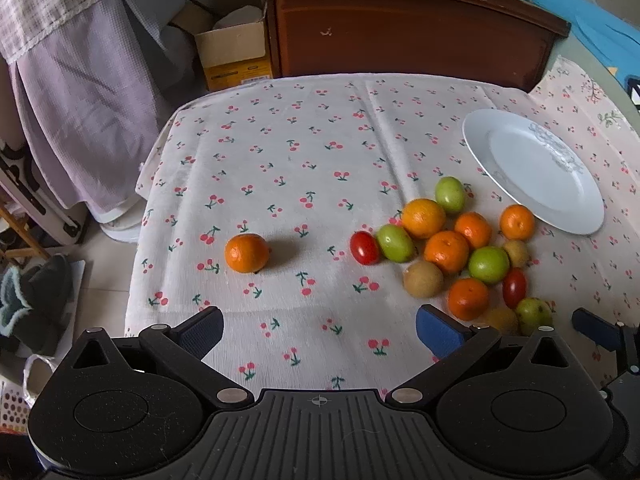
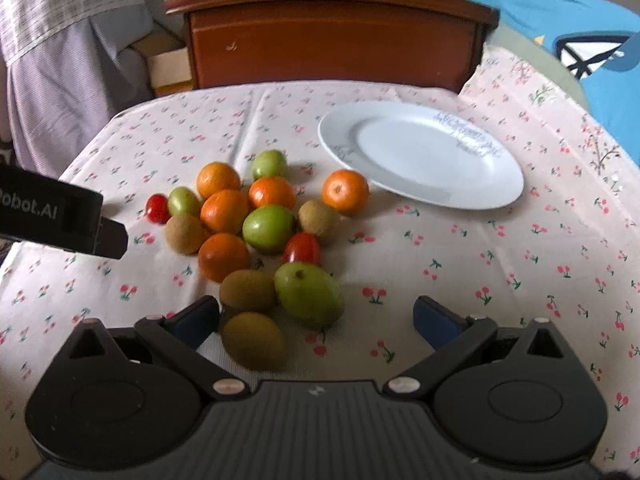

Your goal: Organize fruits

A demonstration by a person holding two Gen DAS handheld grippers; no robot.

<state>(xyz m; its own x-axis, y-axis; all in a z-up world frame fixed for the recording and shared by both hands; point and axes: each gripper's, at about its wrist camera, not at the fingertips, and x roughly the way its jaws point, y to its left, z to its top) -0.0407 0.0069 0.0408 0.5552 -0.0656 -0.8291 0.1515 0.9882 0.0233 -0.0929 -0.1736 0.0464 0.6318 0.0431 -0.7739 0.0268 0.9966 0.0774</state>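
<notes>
**Both claws wide, fruit still loose beside the empty plate**

Left wrist view: the left claw (image 1: pixel 318 330) stands wide with nothing between its blue pads, hanging over bare cherry-print cloth on the desk (image 1: pixel 280 160). The white plate (image 1: pixel 500 184) is the landmark here. It holds nothing. The fruit heap (image 1: pixel 460 248) lies just beside the plate's near-left rim: oranges, green fruits, brown kiwis and two red tomatoes, many touching one another. A lone orange (image 1: pixel 247 253) sits well apart from the plate, far to its left, and is the piece nearest this claw. By my reading, that lone orange is this claw's natural first pick: nothing crowds it, so the pads can close on its widest part without nudging a neighbour.

Right wrist view: the right claw (image 2: pixel 316 320) is also wide and empty. A large green fruit (image 2: pixel 309 294) and two kiwis (image 2: pixel 254 340) lie on the side of the heap farthest from the plate (image 2: pixel 400 188), almost between this claw's pads. The orange (image 2: pixel 345 191) touching the plate's near rim stands a little clear of the others. For a clean pick I would take an outer piece first, centre it between the pads, and close gently; round fruit rolls on cloth, and a push into the heap could scatter it.
</notes>
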